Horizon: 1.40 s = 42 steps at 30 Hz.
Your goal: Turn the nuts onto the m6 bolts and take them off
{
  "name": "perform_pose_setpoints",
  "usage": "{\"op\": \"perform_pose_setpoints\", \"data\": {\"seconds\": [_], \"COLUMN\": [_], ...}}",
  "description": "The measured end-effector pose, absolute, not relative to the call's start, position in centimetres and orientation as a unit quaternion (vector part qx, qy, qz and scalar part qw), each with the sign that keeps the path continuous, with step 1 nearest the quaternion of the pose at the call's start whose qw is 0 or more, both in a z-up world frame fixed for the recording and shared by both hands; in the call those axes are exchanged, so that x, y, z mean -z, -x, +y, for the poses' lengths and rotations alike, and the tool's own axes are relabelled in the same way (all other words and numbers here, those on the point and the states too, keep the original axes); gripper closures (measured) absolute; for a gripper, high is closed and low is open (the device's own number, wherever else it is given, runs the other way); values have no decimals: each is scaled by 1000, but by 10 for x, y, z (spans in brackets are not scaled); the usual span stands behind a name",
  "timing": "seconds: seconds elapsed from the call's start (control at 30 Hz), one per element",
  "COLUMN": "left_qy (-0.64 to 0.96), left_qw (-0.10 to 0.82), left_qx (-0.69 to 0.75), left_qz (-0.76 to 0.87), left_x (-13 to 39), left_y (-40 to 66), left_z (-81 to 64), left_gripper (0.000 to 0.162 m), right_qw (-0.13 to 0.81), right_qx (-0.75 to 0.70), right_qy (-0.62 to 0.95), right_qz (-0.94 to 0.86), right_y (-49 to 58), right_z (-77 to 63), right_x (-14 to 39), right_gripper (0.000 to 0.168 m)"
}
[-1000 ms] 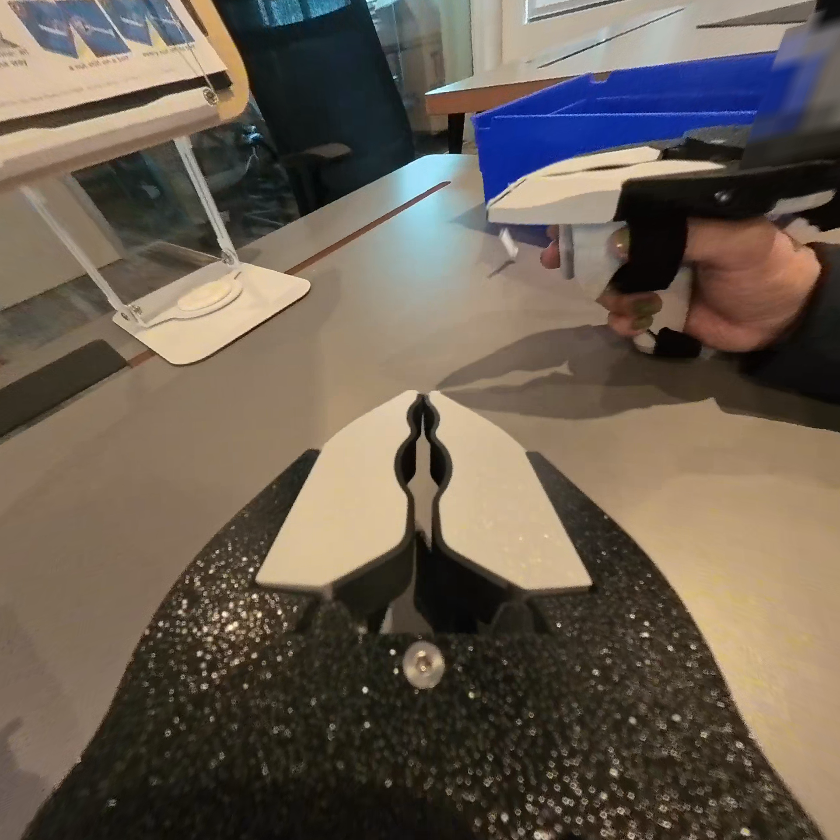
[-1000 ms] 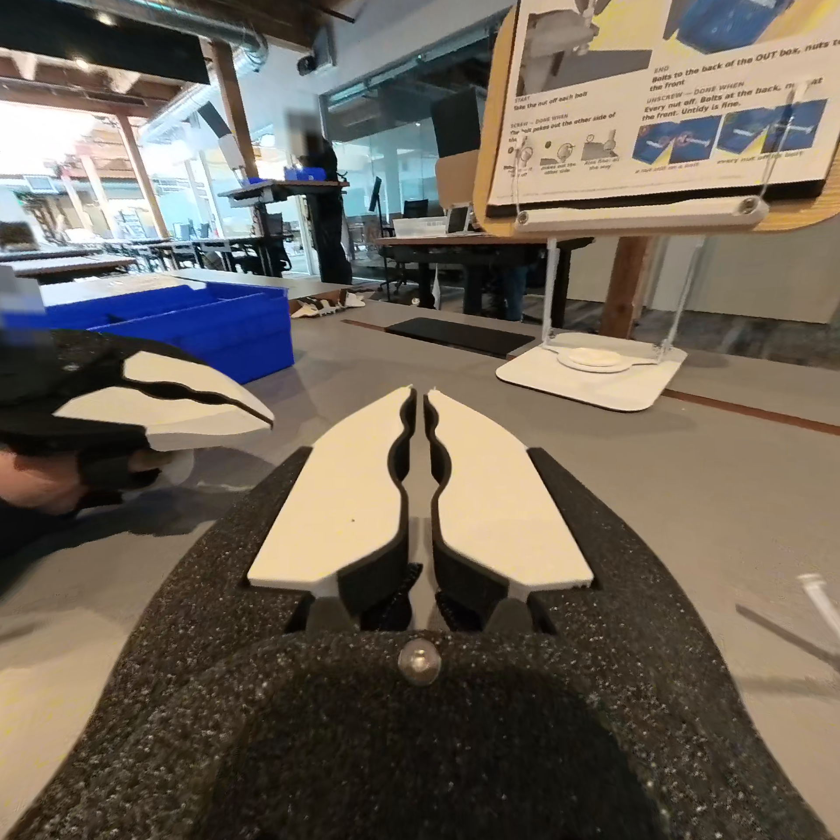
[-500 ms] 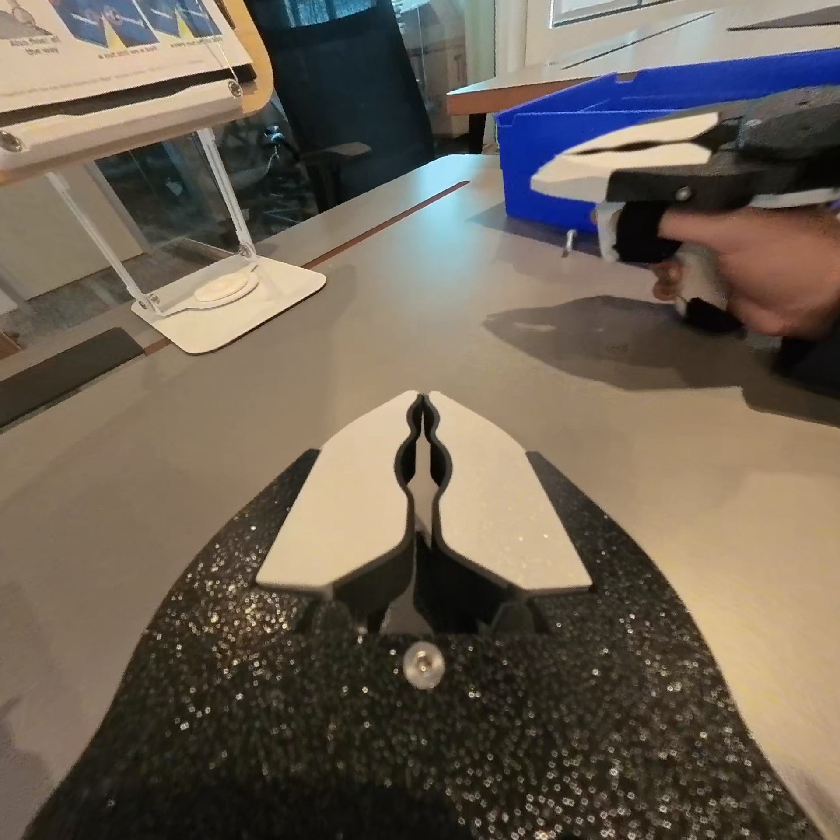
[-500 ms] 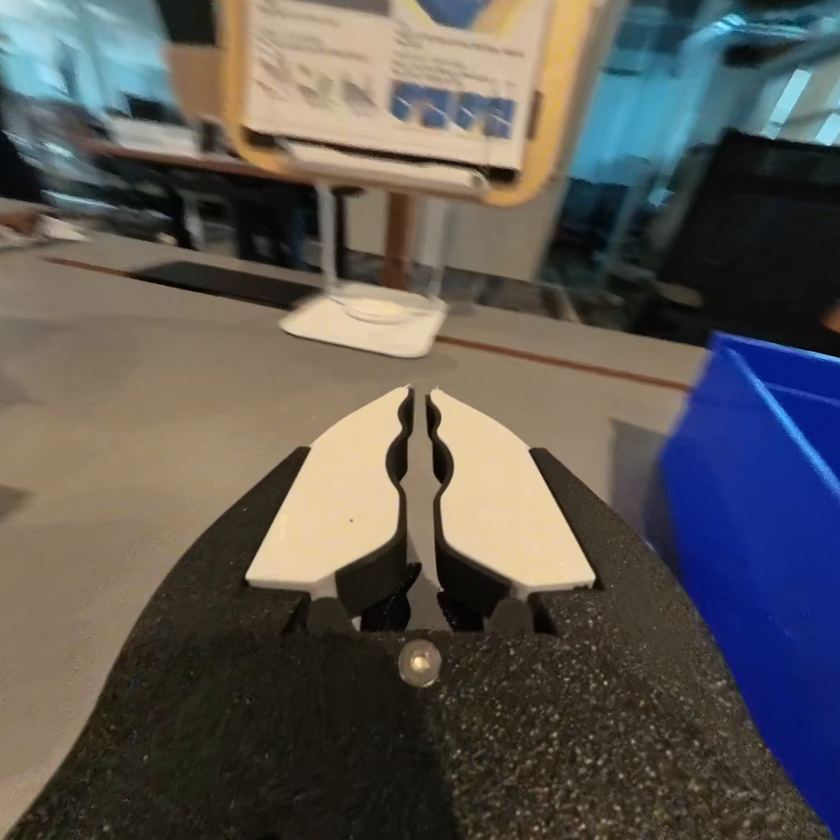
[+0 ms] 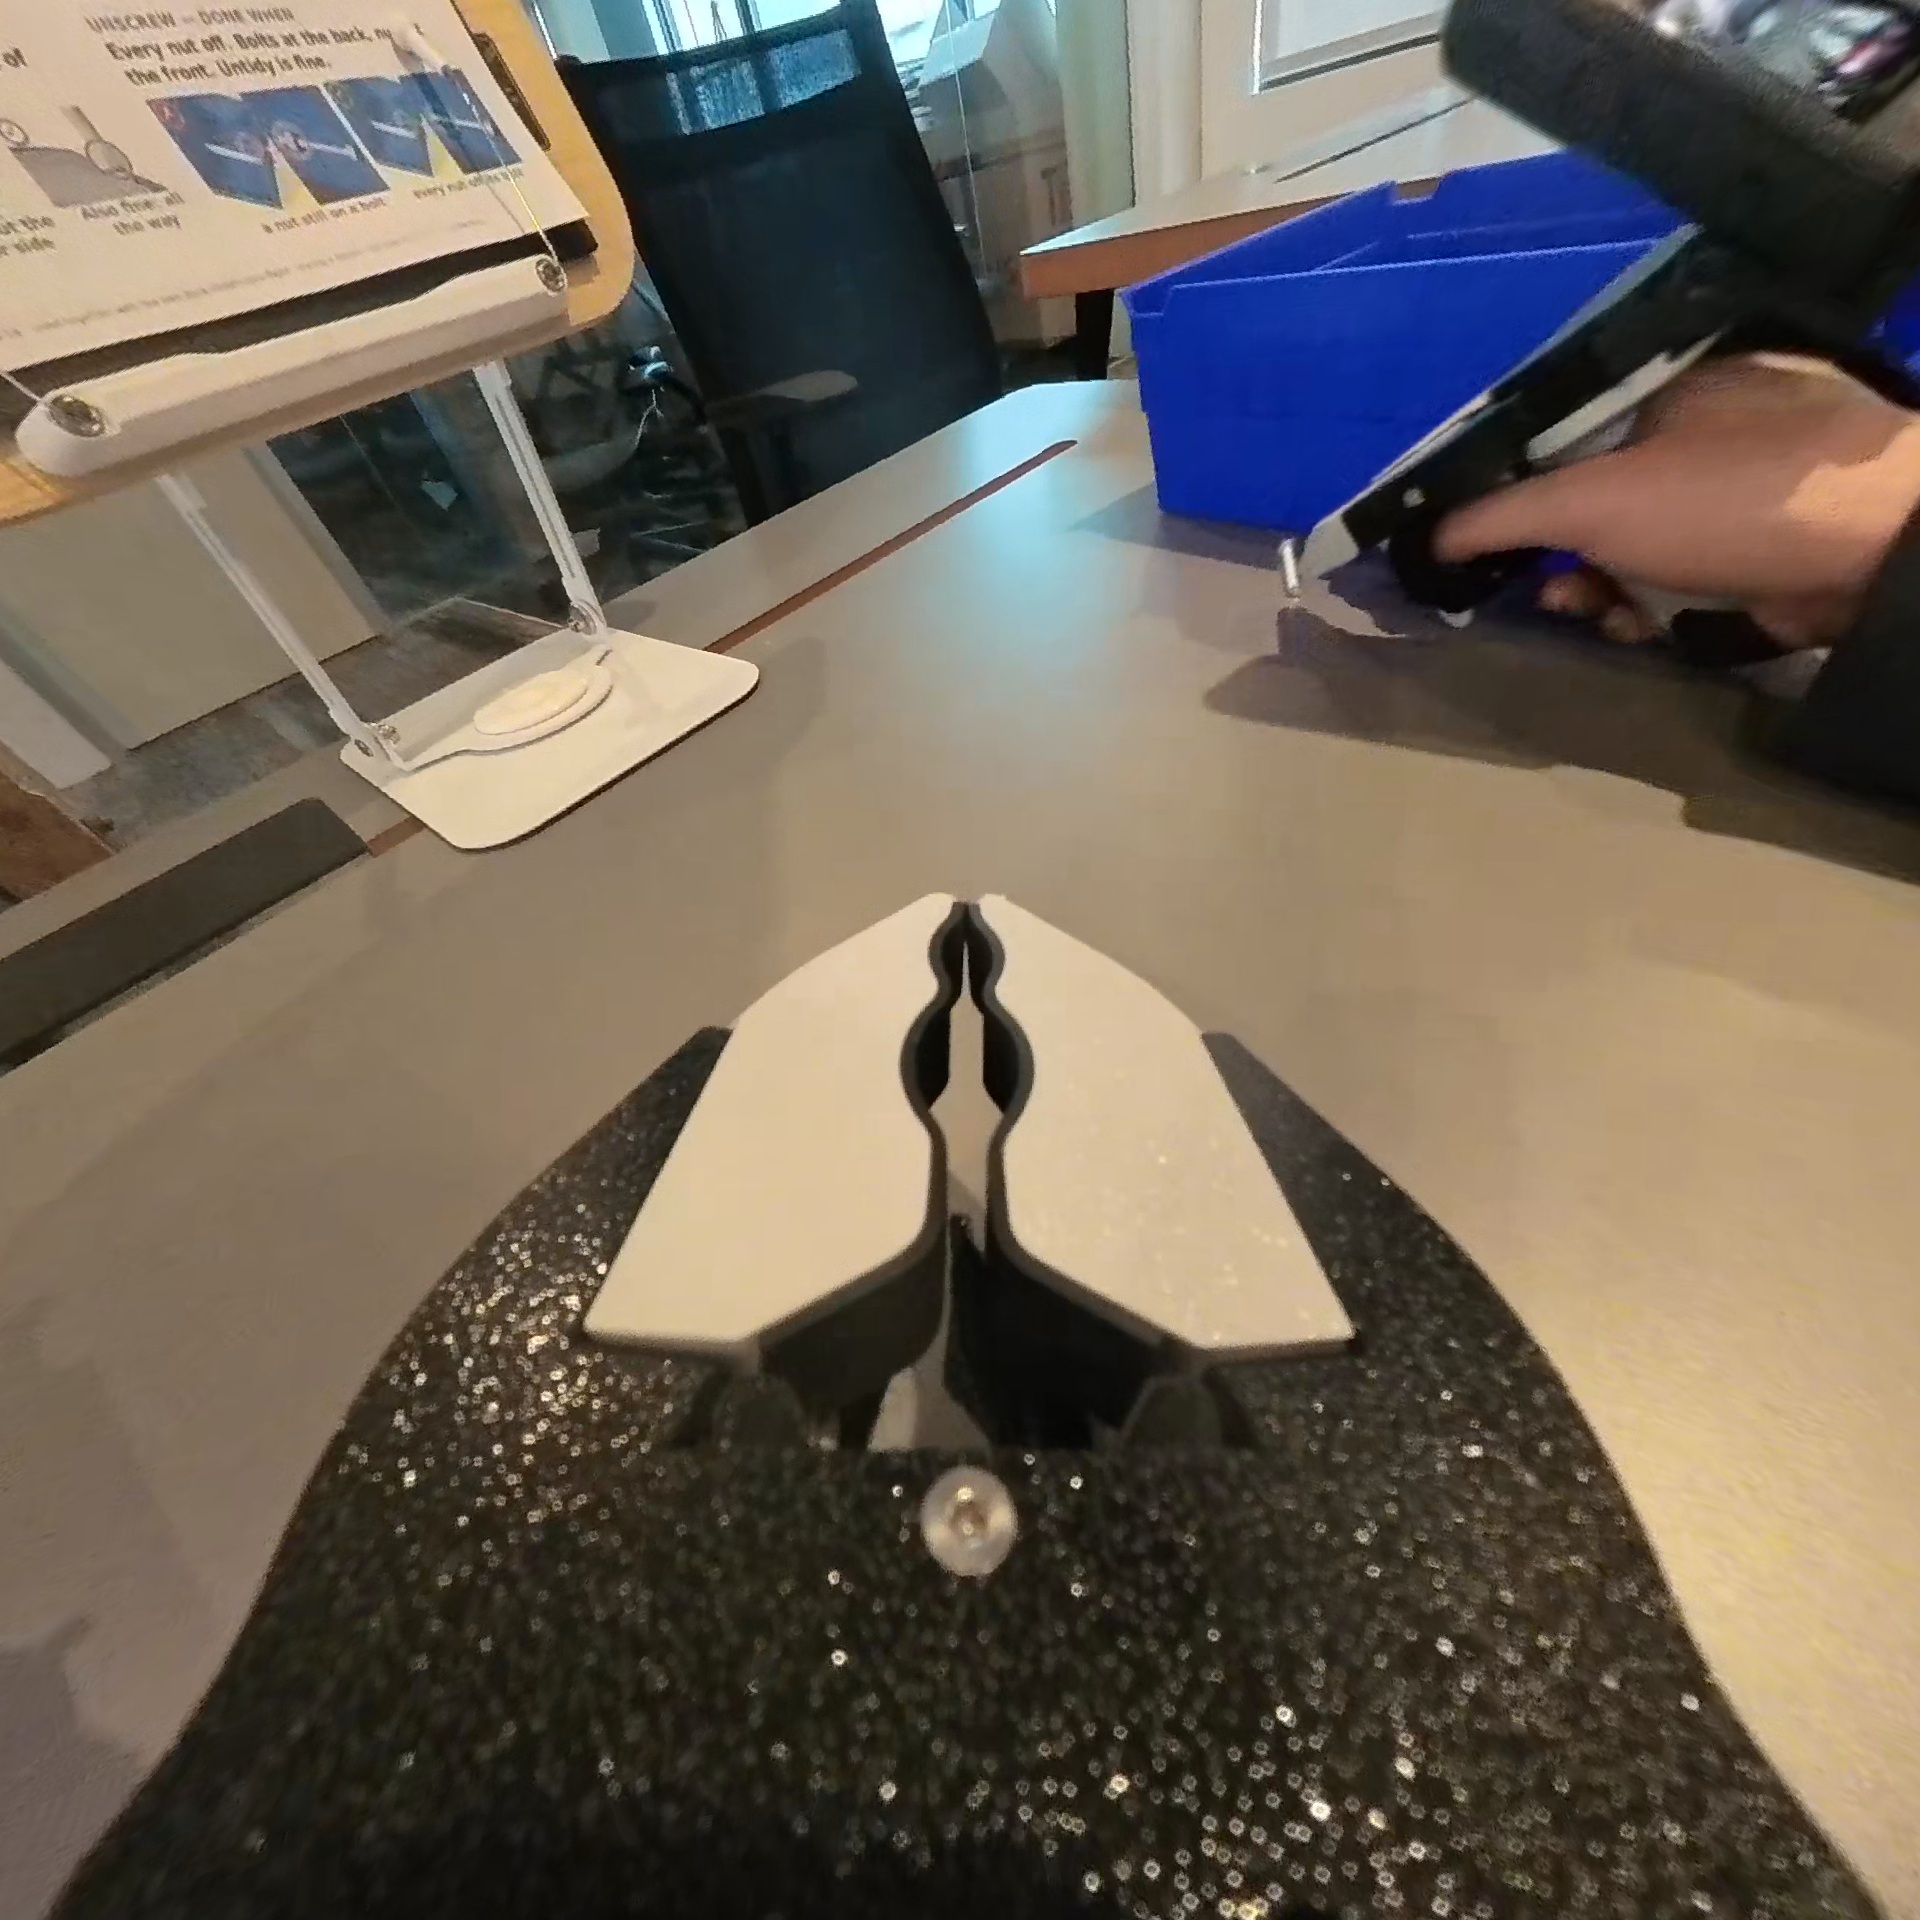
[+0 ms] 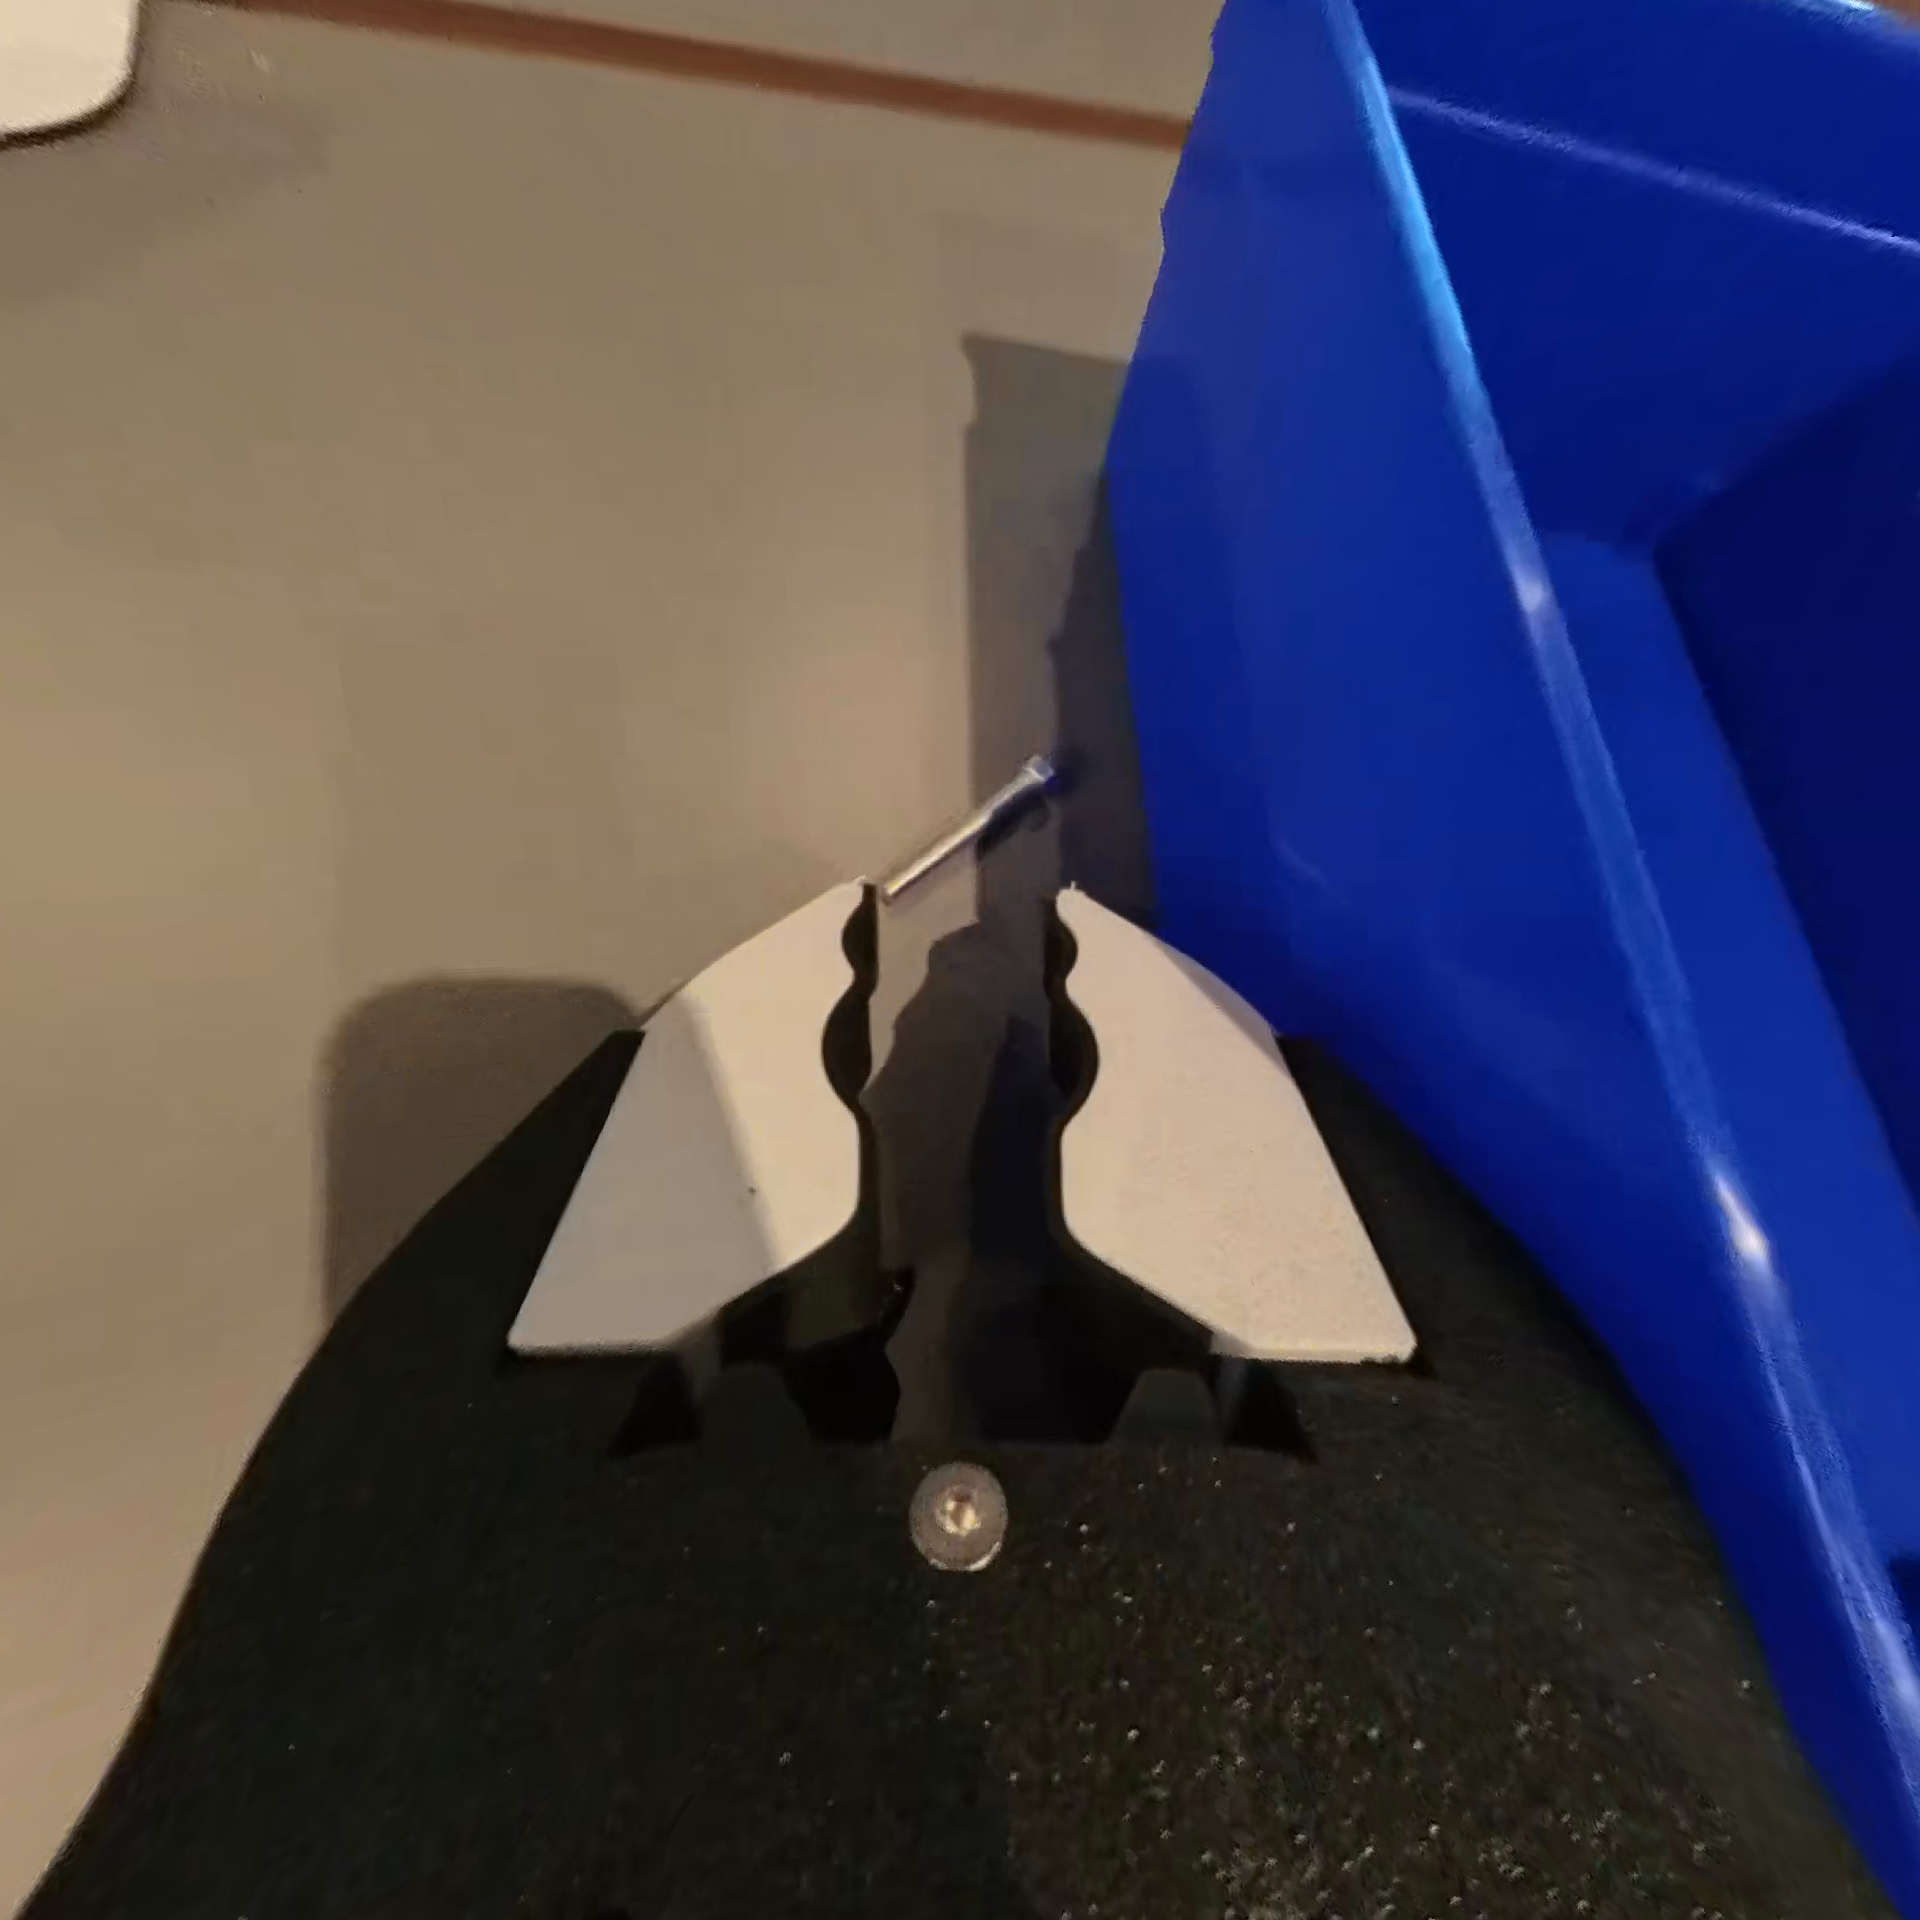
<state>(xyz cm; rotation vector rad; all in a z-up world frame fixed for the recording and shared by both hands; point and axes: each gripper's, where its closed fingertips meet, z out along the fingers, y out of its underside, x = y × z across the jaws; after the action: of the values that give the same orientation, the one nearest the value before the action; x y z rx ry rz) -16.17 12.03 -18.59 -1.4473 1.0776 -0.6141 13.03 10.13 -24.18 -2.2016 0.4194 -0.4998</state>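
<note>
Item: bolt (image 6: 971, 828), one, silvery, lying loose on the grey counter (image 6: 468, 520) just beside the outer wall of the blue bin (image 6: 1455, 727). No nut seen on it; none in view elsewhere.

Position relative to right gripper (image 6: 966, 894): directly ahead of the fingertips and a little left of the gap's centre line. Near end almost at the tip of the left-hand finger (image 6: 727, 1122). The gripper is tipped nose-down toward the counter.

Long axis: diagonal across the gap, running from near-left to far-right. The head end points away, toward the bin wall; the plain shank end points back at the fingers.

Right fingers: apart, nothing between them.

Left gripper (image 5: 966, 914): fingers together, empty, held low over bare counter, well apart from the bolt. The right gripper is much the nearer.

Judgement: the pickup falls to the right gripper; closing squarely likely calls for a slight shift left and a twist to meet the slanted shank.

Also present: document stand (image 5: 551, 727) at far left.
</note>
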Motion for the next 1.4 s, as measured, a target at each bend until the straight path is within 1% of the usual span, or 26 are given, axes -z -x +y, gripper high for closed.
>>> {"op": "perform_pose_setpoints", "data": {"seconds": [0.1,0.3,0.43,0.47,0.5,0.53,0.6,0.7,0.83,0.93,1.0,1.07,1.13,1.2,1.3,1.4], "left_qy": [613,607,608,609,609,609,609,610,611,612,613,612,606,598,612,615], "left_qw": [580,584,584,584,584,584,585,588,594,597,597,591,561,520,496,474], "left_qx": [269,268,271,272,272,272,271,267,261,255,252,258,288,338,348,329], "left_qz": [463,468,464,464,463,462,461,459,454,451,451,459,485,508,508,537], "left_x": [185,184,183,183,183,183,183,182,181,181,182,183,187,190,194,204], "left_y": [160,160,161,161,161,161,162,163,165,167,169,169,165,162,167,172], "left_z": [118,116,117,117,117,118,118,120,123,126,128,128,121,109,113,113], "left_gripper": [162,162,162,162,162,162,162,162,162,162,162,162,159,143,130,128], "right_qw": [396,346,345,344,342,339,335,355,425,500,523,517,497,482,464,453], "right_qx": [217,250,259,258,258,268,288,276,197,75,-7,-59,-101,-138,-173,-186], "right_qy": [874,884,884,886,888,888,890,891,882,844,800,774,768,753,732,717], "right_qz": [178,191,181,176,167,155,116,58,-48,-180,-295,-360,-392,-426,-468,-497], "right_y": [-138,-150,-151,-151,-150,-150,-148,-131,-83,-16,35,69,92,112,133,147], "right_z": [108,114,118,119,120,120,122,133,156,165,154,142,134,124,109,99], "right_x": [243,251,252,253,254,254,253,252,243,230,225,225,228,231,232,233], "right_gripper": [140,136,145,149,157,160,162,163,164,164,164,164,164,164,163,163]}}
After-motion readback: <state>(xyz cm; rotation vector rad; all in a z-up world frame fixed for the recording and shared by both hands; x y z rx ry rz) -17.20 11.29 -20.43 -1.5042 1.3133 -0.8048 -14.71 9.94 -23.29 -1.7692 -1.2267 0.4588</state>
